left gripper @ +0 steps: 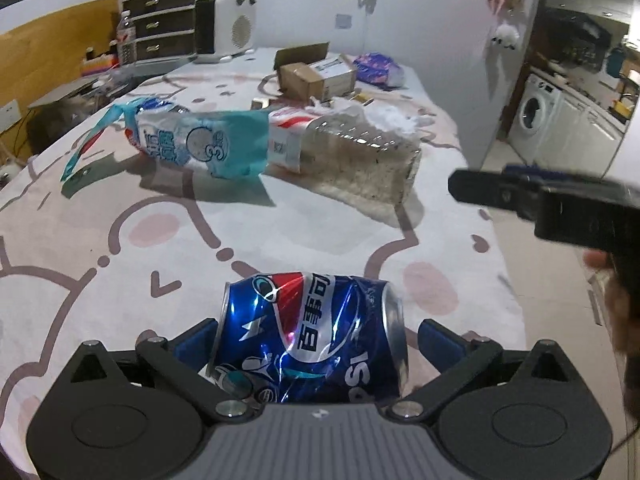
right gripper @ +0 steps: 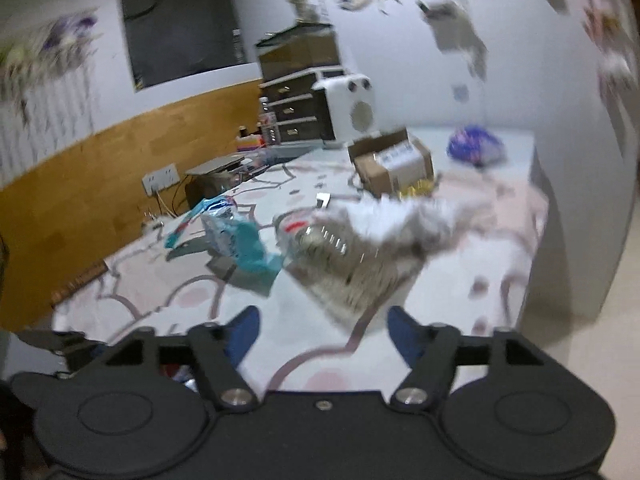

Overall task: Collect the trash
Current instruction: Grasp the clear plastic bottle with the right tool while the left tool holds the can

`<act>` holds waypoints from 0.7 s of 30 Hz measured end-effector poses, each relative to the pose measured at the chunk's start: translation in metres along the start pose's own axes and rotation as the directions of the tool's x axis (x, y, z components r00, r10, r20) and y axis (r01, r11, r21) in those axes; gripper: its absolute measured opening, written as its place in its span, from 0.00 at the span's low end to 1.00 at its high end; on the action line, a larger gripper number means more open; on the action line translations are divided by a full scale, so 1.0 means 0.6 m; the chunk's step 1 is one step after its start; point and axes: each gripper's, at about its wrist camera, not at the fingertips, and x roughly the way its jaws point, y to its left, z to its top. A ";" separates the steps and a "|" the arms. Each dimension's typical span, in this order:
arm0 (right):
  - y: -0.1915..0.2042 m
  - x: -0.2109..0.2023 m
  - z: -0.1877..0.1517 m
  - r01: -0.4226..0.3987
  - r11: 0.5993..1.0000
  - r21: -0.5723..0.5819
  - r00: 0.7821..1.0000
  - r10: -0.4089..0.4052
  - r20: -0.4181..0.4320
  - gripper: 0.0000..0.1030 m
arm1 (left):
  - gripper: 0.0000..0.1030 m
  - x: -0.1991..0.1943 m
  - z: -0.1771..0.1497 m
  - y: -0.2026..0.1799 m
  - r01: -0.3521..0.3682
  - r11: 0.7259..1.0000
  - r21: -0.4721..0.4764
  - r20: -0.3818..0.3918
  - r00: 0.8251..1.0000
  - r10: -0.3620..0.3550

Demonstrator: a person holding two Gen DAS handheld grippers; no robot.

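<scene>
Blue dented can [left gripper: 308,336] between left hand-held gripper [left gripper: 318,340] fingers, seemingly clamped, right hand-held gripper [right gripper: 322,332] wide apart, empty

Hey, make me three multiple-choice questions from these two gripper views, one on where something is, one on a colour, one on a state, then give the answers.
1. Where is the crushed Pepsi can?
A. Inside the cardboard box
B. Between the left gripper's fingers
C. On the drawer unit

2. What colour are the right gripper's fingers?
A. Blue
B. Yellow
C. White

3. How is the clear plastic bottle?
A. Standing upright
B. Held by the right gripper
C. Lying on its side on the table

Answers:
1 B, the can sits between the two fingers of the left gripper, against the left one.
2 A, both pads of the right gripper show blue.
3 C, the bottle lies flat on the patterned table, next to a teal wrapper, with nothing gripping it.
</scene>
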 end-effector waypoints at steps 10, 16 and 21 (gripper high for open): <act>-0.031 0.119 0.044 -0.061 0.967 -0.248 0.995 0.038 -0.093 0.85 | 0.91 0.004 0.011 -0.003 -0.046 0.999 -0.009 -0.023 0.999 0.046; -0.040 0.178 0.047 -0.106 0.982 -0.156 0.989 0.088 -0.119 0.85 | 0.91 0.000 0.008 0.001 -0.045 0.998 -0.043 -0.014 0.999 0.045; -0.026 0.175 0.043 -0.070 0.992 -0.102 0.993 0.059 -0.106 0.61 | 0.90 -0.010 0.000 0.006 -0.055 0.997 -0.062 0.006 0.998 0.056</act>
